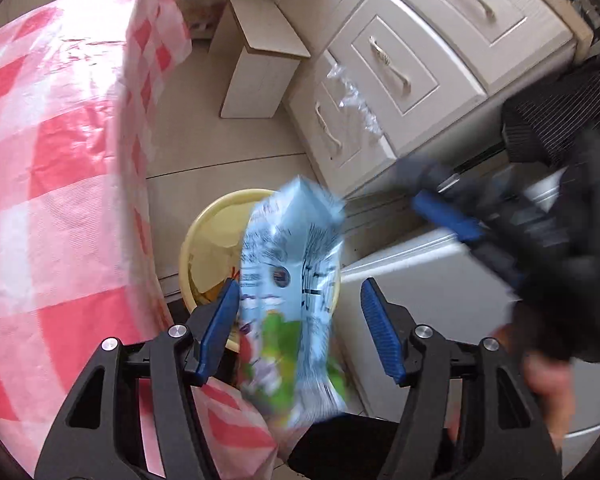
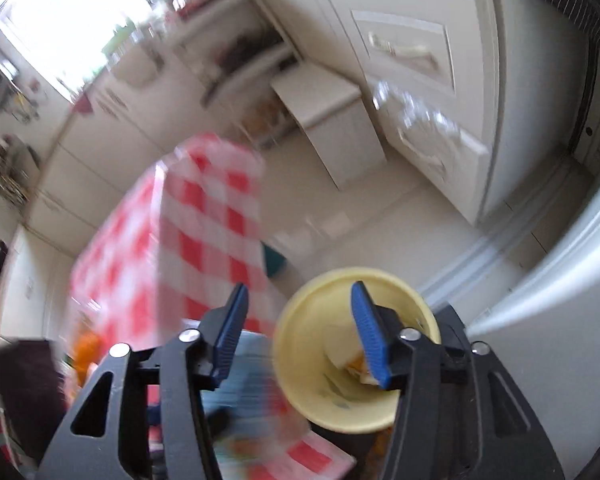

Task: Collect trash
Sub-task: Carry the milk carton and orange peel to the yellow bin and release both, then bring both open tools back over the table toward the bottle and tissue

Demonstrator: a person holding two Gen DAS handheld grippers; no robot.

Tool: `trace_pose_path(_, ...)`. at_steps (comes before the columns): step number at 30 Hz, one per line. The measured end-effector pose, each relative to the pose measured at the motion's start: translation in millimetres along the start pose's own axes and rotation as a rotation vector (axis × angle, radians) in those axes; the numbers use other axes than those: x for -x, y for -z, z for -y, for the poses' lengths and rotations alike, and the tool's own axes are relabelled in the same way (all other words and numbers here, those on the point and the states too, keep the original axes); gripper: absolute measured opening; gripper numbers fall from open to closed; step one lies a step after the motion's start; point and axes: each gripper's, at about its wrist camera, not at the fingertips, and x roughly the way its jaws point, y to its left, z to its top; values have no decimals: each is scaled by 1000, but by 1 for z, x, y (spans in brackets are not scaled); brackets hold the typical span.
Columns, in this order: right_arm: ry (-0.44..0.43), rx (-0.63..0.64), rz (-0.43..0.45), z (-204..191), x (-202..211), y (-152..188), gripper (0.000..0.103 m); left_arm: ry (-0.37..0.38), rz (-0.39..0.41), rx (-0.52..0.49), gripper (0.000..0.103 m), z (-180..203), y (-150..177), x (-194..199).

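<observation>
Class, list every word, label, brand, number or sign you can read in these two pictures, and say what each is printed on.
None can be quoted.
Light-blue snack packet, between the open fingers of the left gripper above the yellow bin: dark print lines and a round mark, too motion-blurred to read.
Right wrist view: the whole picture is blurred; nothing legible on the cabinets or checked tablecloth.

A bin (image 1: 204,240) stands on the floor (image 1: 220,168) just beside the edge of the cloth-covered surface (image 1: 52,152), with scraps inside. A snack bag (image 1: 288,280) hangs above the bin. Behind it, a cardboard box (image 1: 260,60) stands beside a drawer cabinet (image 1: 400,72).
</observation>
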Motion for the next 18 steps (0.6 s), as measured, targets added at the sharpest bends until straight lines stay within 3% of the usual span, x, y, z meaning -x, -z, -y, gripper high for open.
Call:
trace_pose_path(3,-90,-7,101,-15,26,-9,67,-15,-5,-39,68,7,-5,-8)
trace_pose_path(7,-142,16,137,-41,33,-19,68,-53,33,-104,69,8,0,18)
trace_pose_path(13,-193,90,168,-94,41,-12,71,-191,218,-138,85,-42,8,129)
trace_pose_path(18,-227,252,184,-152,52,14,78,-325,346,-18,86,-126,16,212)
